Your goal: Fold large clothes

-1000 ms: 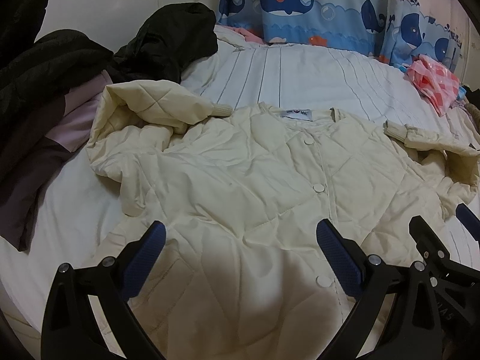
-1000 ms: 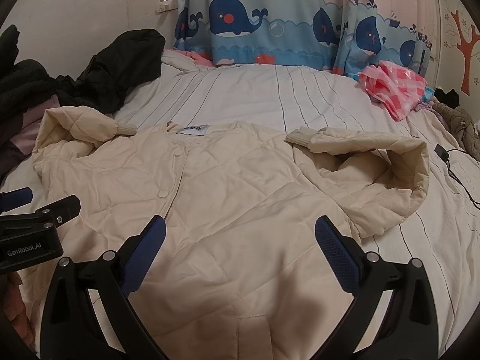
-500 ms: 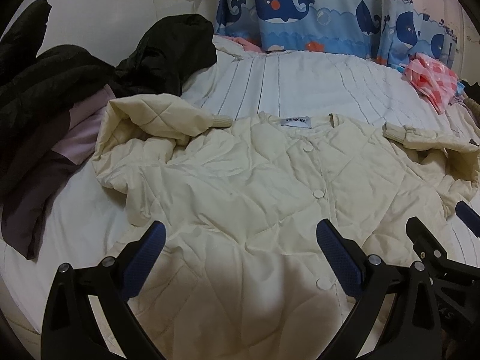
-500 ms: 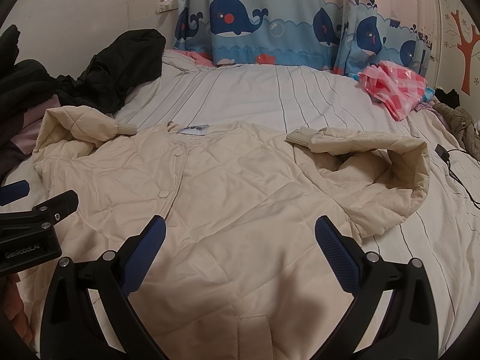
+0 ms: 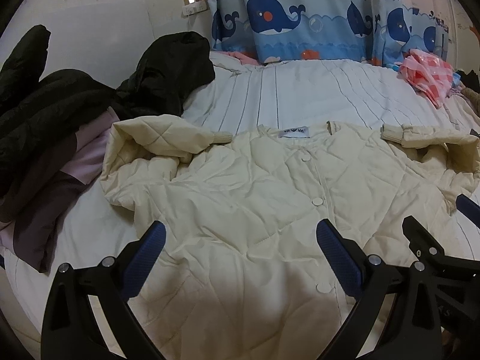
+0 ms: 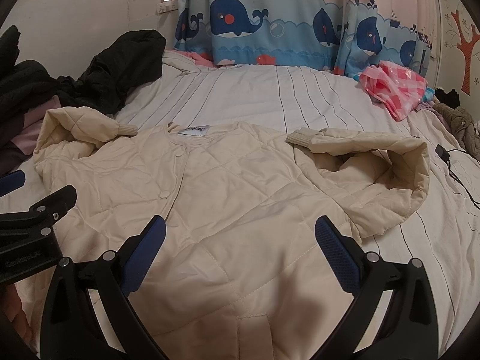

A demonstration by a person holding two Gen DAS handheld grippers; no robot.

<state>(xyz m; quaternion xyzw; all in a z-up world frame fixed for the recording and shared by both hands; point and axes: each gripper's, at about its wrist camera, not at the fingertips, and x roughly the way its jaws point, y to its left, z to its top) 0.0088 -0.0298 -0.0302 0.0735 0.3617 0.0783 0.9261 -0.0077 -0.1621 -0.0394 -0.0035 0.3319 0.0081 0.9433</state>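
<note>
- Jacket (image 5: 255, 198), cream, quilted, lies front-up and spread flat on the bed (image 5: 300, 96); collar with its white label (image 5: 294, 133) points toward the curtain, hem toward the cameras. Placket closed, three round snap buttons in a line down the front.
- Bed covered by a white sheet with thin dark stripes; it fills the middle of both views.
- Whale-print curtain (image 6: 270, 30), blue with dark whales, hangs behind the far edge of the bed.
- Pile of black clothes (image 5: 90, 96) at the left side of the bed, partly over a lilac garment (image 5: 87, 162); the pile sits just beside the jacket's left-hand sleeve.
- Left-hand sleeve (image 5: 162, 138) folded inward across the shoulder, ribbed cuff near the collar.
- Right-hand sleeve (image 6: 375, 162) also folded inward, looped in an open curve, ribbed cuff pointing toward the collar.
- Left gripper (image 5: 240, 246) hovers over the lower front of the jacket, jaws spread wide, nothing between the blue pads.
- Right gripper (image 6: 240, 240) hovers over the lower right panel of the jacket, jaws likewise wide apart and empty; it sits just beside the left gripper.
- Pink checked bag (image 6: 393, 87) on the far right corner of the bed, well apart from the jacket.
- Black cable (image 6: 459, 174) with a small plug lies on the sheet at the right edge.
</note>
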